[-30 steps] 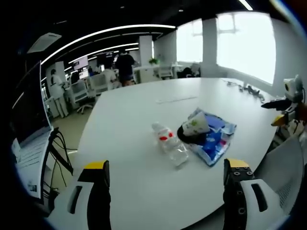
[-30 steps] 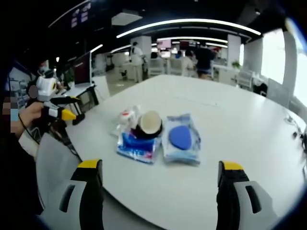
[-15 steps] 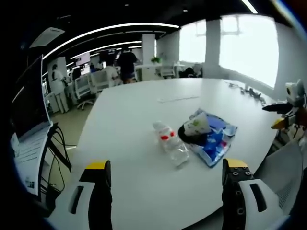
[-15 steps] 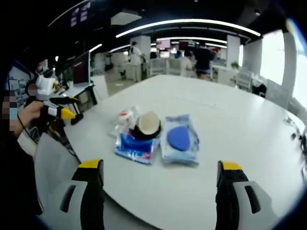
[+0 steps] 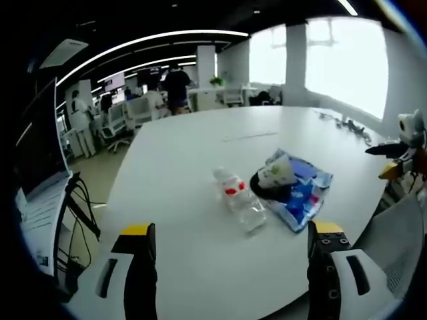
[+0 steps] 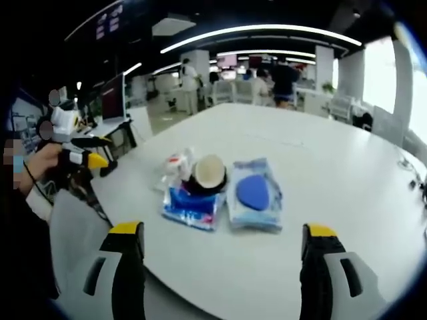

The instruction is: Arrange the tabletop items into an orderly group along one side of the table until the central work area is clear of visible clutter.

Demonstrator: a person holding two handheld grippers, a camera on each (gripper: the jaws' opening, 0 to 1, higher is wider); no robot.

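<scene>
Right now my left gripper and right gripper both hang with jaws wide apart, holding nothing. At twelve o'clock from my right gripper lie the bottle, cup and blue packets, bunched together near the white table edge.

Daylight pours through the tall windows, which are blown out to white, and long ceiling light strips add curved bright lines above a dark ceiling. The white table reflects this evenly with a soft sheen and only faint shadows under the things on it (no hard glare). Both views are slightly soft overall, the fisheye bends straight lines strongly toward the edges, and the far office desks are blurred and dimmer.
</scene>
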